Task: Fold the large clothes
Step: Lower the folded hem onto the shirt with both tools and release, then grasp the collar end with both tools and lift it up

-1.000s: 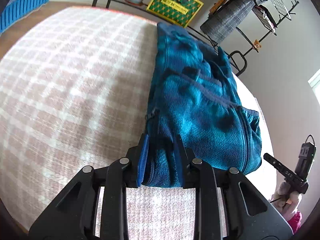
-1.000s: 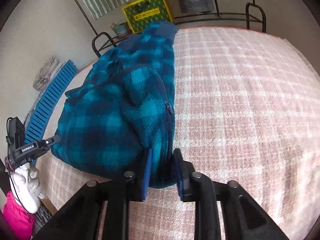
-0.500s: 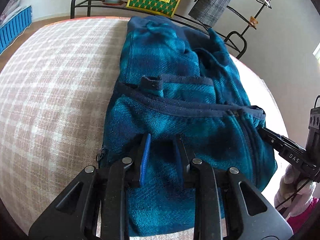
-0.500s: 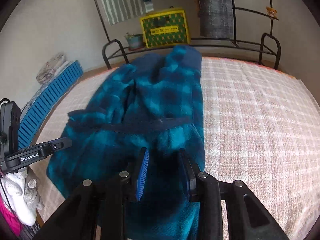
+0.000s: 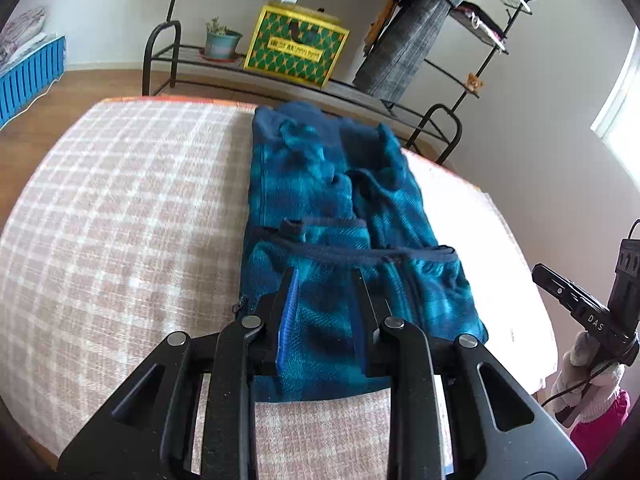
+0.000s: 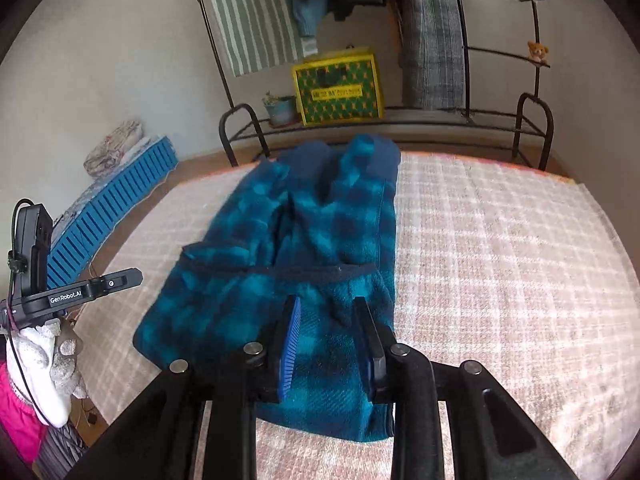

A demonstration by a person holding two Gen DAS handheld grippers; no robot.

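A blue plaid fleece garment lies lengthwise on a bed with a pink checked cover. Its dark hem band crosses the middle, so the lower part is doubled over. My left gripper is shut on the near folded edge, and the fleece fills the gap between the pads and hangs below them. In the right wrist view the same garment runs away from me, and my right gripper is shut on its near edge the same way. The left gripper's body and a gloved hand show at that view's left edge.
A black metal rack stands past the far end of the bed, carrying a yellow-green box, a potted plant and hanging clothes. A blue slatted crate lies on the floor to the left. Wide cover shows right of the garment.
Both grippers have risen while keeping hold of the fleece. Its near edge has come up off the cover and now hangs from the pads. More of the garment and the rack are in view.
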